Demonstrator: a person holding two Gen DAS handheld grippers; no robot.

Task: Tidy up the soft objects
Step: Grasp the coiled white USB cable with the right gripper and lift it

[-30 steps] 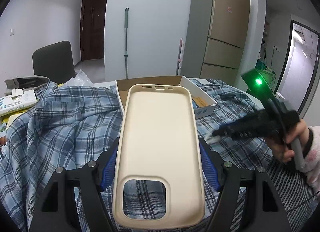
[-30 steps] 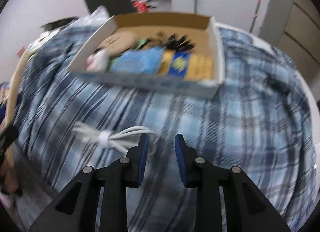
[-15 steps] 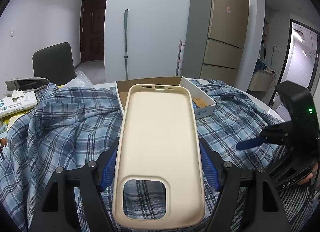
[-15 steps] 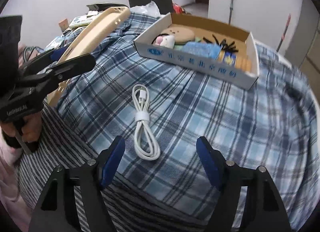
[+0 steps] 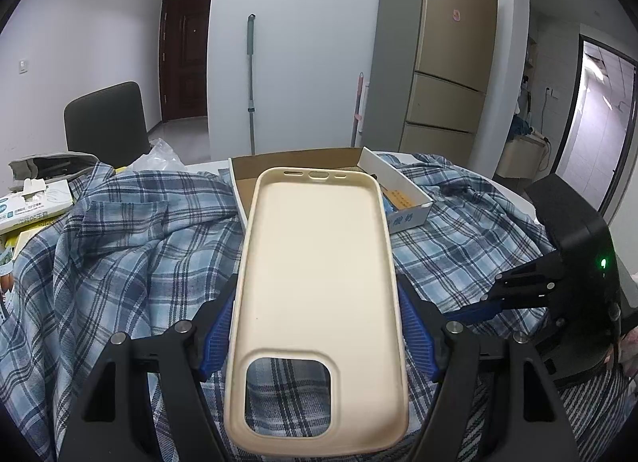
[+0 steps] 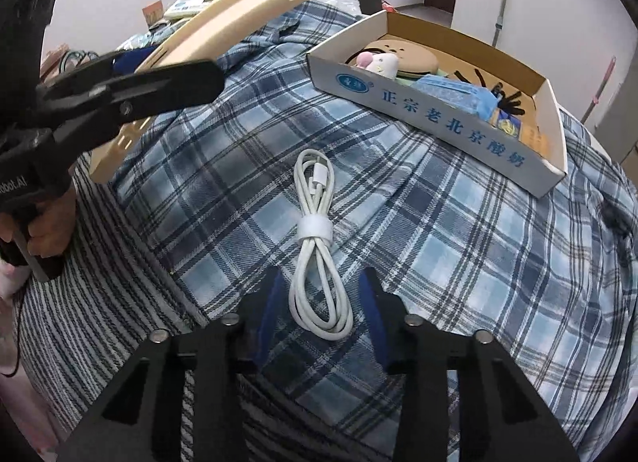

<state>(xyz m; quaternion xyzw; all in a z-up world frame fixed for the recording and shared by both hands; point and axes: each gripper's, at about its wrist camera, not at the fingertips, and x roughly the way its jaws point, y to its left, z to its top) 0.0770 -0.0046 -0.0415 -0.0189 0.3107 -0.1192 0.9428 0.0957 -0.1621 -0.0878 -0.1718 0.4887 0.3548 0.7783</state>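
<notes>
My left gripper (image 5: pixel 317 326) is shut on a beige soft phone case (image 5: pixel 319 282) and holds it above the plaid cloth; the case also shows in the right wrist view (image 6: pixel 223 23). My right gripper (image 6: pixel 321 302) is open, its blue pads on either side of the near loop of a coiled white cable (image 6: pixel 317 238) that lies on the cloth. A cardboard box (image 6: pixel 446 131) behind the cable holds a plush toy, a tan round cushion, a blue pack and black items. The box also shows in the left wrist view (image 5: pixel 402 191).
A blue plaid shirt (image 6: pixel 458 231) covers the round table. A tissue pack (image 5: pixel 28 203) and clutter lie at the left edge. A dark chair (image 5: pixel 105 123) stands behind the table. The right gripper's body (image 5: pixel 574 282) is at the right in the left wrist view.
My right gripper opened from nearly shut and moved in over the cable, so the cable's near loop now lies between its pads. The left gripper held still with the case.
</notes>
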